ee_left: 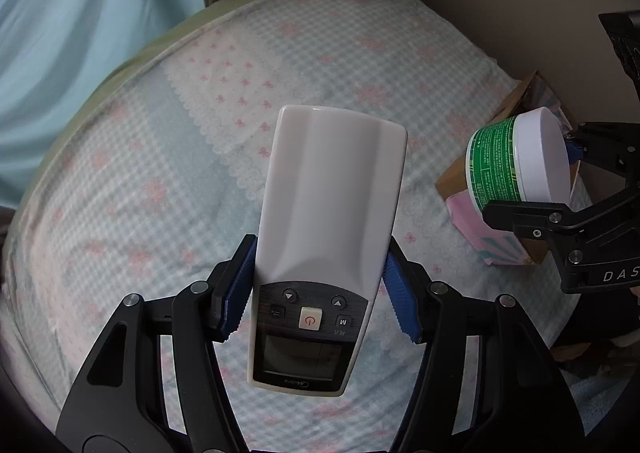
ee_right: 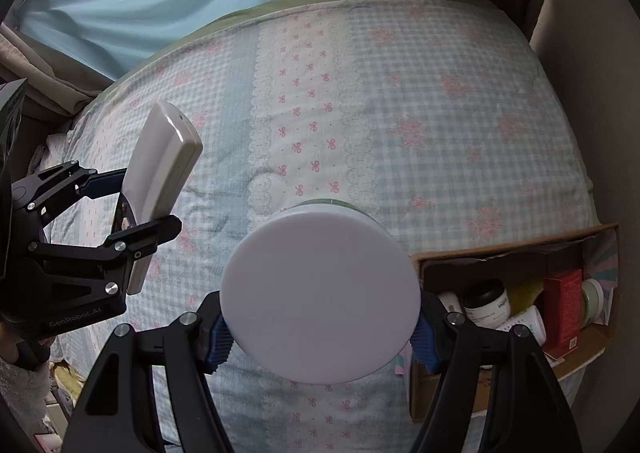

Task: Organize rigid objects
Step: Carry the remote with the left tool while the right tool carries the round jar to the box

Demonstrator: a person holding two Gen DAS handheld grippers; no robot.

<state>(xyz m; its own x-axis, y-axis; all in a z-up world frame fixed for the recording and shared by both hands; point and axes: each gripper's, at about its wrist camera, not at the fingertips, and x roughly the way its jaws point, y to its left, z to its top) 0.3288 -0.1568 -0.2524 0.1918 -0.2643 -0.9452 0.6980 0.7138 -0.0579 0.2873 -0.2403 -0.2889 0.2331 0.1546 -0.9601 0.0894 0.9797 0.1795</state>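
Left tongs (ee_left: 320, 293) pinch a white remote control (ee_left: 320, 237) by its sides — blue pads (ee_left: 236, 293) pressed on, display end nearest the camera. Right tongs (ee_right: 320, 329) clamp a white-lidded jar (ee_right: 320, 293) with a green label, lid facing the camera. Both are held above the bed (ee_right: 440, 113). Cardboard box (ee_right: 520, 245) of bottles and cartons — just right of the right tongs.
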